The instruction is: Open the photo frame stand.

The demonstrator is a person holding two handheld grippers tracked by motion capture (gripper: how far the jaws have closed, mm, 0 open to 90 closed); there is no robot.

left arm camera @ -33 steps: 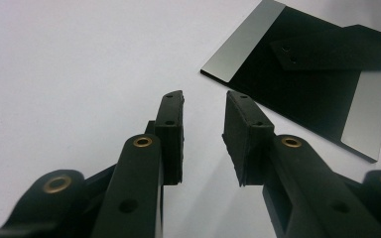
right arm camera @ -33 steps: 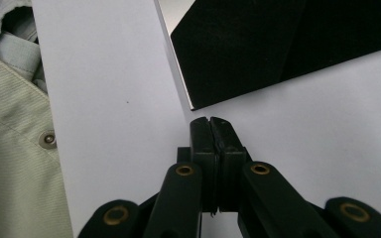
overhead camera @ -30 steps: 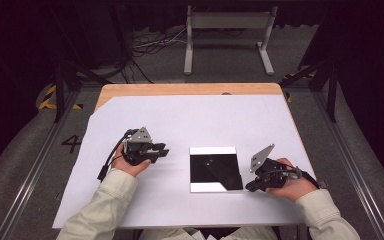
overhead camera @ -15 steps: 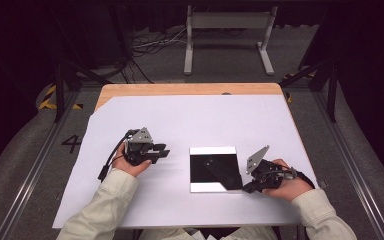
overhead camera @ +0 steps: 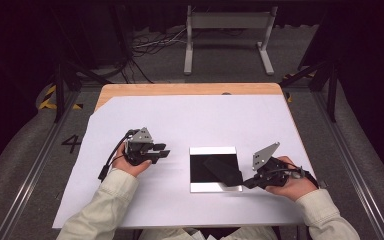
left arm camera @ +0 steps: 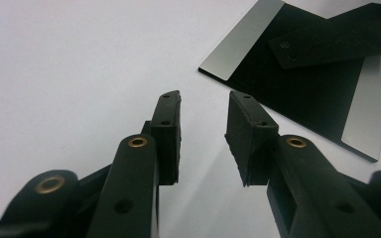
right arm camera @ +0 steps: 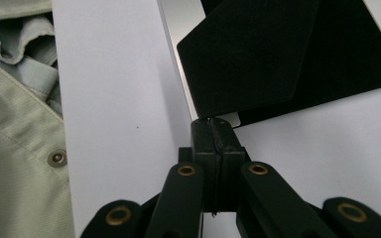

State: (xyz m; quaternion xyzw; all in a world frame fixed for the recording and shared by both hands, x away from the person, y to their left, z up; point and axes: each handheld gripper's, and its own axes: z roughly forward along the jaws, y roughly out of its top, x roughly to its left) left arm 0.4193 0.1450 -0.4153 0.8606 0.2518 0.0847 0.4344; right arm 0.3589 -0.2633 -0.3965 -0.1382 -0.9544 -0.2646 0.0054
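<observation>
Black sheet (right arm camera: 258, 54) is pinched at its corner by right tool (right arm camera: 217, 130).

High view looked forward and down from above person's side; whole table (overhead camera: 190, 107) in mid frame, floor around it, far off. Left gripper view sat low and close behind own jaws, facing across white sheet (left arm camera: 79, 59) toward tray (left arm camera: 322, 99) at upper right of frame. Right gripper view, also close, looked steeply down; tray (right arm camera: 362, 59) at top of frame, sleeve (right arm camera: 15, 148) at left edge. All three views shared tray (overhead camera: 200, 172) and sheet.
</observation>
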